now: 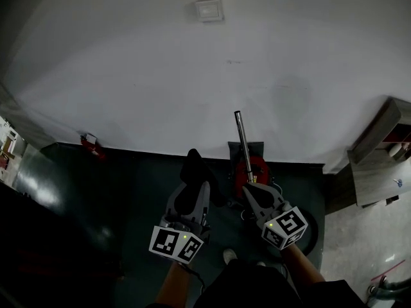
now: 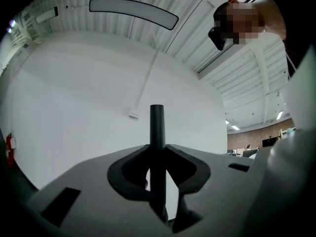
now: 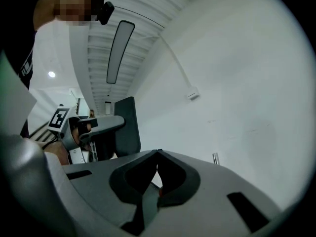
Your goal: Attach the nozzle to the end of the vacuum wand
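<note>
While left gripper (image 2: pixel 158 149) pinches black nozzle (image 2: pixel 157 125), right gripper (image 3: pixel 157 154) pressed together just beside wand (image 1: pixel 241 140), white wall (image 1: pixel 192 76) ahead.

We see a dark green floor (image 1: pixel 128 185) in the head view; it fills the lower half and meets a white wall (image 1: pixel 192 76) along a line from 9 o'clock to 3 o'clock. At 8 o'clock the floor is glossy and gives back some light. At 4 o'clock it changes to a pale grey floor (image 1: pixel 359 249).

Directly on the dark floor, a small red thing (image 1: pixel 92 144) lies at 9 o'clock, just beside the wall; we cannot tell what it is. A red vacuum (image 1: pixel 246 171) stands near the centre, toward 4 o'clock, against the wall. A pale shoe (image 1: pixel 229 256) rests at 6 o'clock. A grey furniture piece (image 1: pixel 379 149) stands at 3 o'clock.
</note>
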A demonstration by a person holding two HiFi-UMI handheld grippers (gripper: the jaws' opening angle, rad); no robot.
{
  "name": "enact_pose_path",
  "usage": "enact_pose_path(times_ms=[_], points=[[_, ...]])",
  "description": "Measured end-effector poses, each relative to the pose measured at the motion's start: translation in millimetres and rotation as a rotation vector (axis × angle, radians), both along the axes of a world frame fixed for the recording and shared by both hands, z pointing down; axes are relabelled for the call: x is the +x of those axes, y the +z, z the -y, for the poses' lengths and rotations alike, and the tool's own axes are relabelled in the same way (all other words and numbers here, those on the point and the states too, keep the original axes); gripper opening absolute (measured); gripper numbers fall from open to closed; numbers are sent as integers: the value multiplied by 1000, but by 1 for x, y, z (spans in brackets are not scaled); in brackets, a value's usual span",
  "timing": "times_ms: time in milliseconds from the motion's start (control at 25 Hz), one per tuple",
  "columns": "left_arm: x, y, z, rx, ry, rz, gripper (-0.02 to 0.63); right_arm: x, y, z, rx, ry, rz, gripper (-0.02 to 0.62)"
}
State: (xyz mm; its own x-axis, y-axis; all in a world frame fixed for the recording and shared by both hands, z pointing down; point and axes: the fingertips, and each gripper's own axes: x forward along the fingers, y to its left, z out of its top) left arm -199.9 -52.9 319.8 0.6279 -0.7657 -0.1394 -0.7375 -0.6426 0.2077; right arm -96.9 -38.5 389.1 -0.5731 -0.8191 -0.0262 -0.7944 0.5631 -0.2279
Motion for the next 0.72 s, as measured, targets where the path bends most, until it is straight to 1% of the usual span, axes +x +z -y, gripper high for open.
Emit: enact_pose_path(times_ms=[240, 320, 520, 720], points=[[0, 1, 21, -8, 33, -16, 89, 8, 5, 18, -14, 53, -36, 17], [2, 2, 31, -9, 39, -19, 88, 11, 7, 28, -13, 61, -31, 17], [12, 2, 61, -8, 48, -18, 89, 26, 15, 62, -36, 79, -39, 18], [22, 4, 103, -14, 40, -21, 89, 42, 29, 112, -54, 79, -11, 18]])
